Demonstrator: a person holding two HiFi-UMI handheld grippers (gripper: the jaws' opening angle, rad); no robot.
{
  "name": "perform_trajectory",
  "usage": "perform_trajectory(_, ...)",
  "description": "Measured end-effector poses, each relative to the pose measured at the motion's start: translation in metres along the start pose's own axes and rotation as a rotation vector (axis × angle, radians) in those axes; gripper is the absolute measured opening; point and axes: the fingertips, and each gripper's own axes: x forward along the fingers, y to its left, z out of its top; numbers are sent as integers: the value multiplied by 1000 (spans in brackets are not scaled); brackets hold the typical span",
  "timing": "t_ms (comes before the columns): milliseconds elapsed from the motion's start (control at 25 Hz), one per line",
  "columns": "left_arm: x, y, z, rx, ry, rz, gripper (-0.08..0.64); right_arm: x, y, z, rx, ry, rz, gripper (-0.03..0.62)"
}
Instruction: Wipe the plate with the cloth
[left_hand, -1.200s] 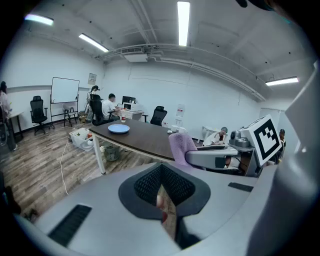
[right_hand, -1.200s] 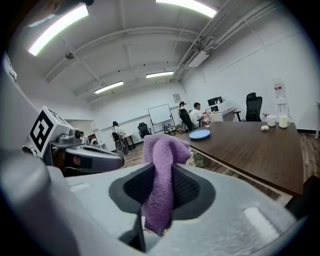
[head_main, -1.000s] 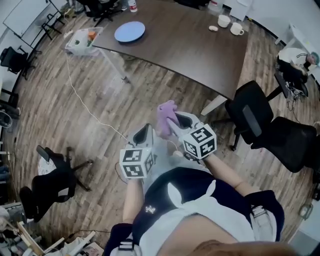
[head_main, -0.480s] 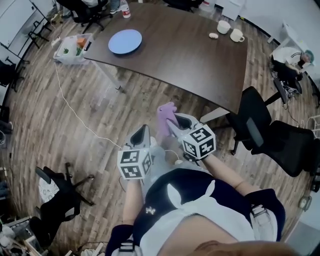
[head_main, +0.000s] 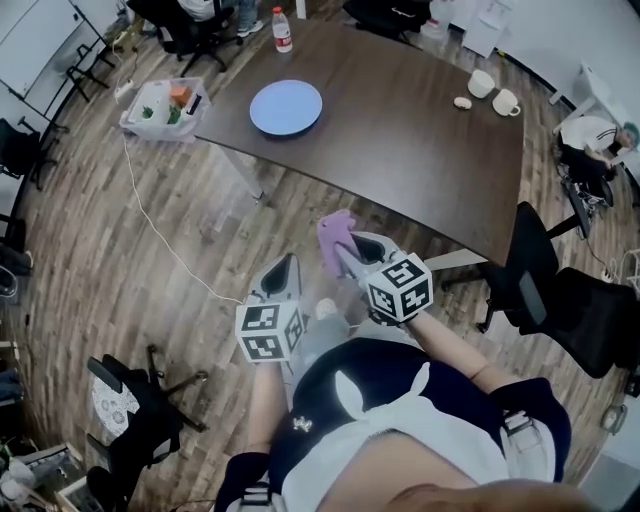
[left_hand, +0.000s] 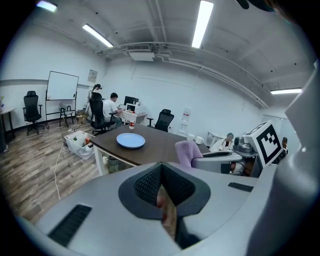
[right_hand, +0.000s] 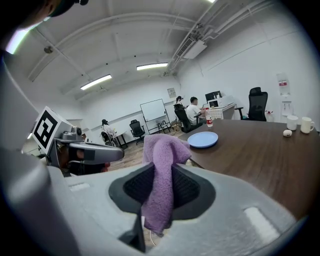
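Head view: left gripper (head_main: 283, 264), jaws pressed together on nothing, hangs over the wood floor (head_main: 100, 250) short of the table (head_main: 400, 140). Just beside it, the right gripper (head_main: 348, 245) clamps the purple cloth (head_main: 333, 229), which sticks up between its pads. The blue plate (head_main: 286, 107) lies on the table's left end, well apart from both. A bin (head_main: 160, 105) stands off that end, two cups (head_main: 495, 92) at the table's far right corner, and black chairs (head_main: 535, 280) to its right.
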Motion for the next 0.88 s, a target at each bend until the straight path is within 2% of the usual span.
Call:
perform_trajectory(200, 23, 50, 11, -36, 11, -9, 3, 37, 0, 18, 37, -10, -10, 100)
perform_trajectory(360, 50, 60, 16, -53, 34, -52, 3, 60, -17, 30, 61, 3, -31, 100)
perform_trajectory(520, 81, 73, 29, -38, 68, -86, 3, 87, -41, 45, 82, 16, -48, 100)
perform_trajectory(720, 130, 107, 64, -37, 71, -81, 2, 135, -82, 65, 104, 31, -50, 100)
perform_trajectory(880, 165, 124, 106, 6, 55, -79, 3, 171, -106, 93, 82, 35, -34, 100)
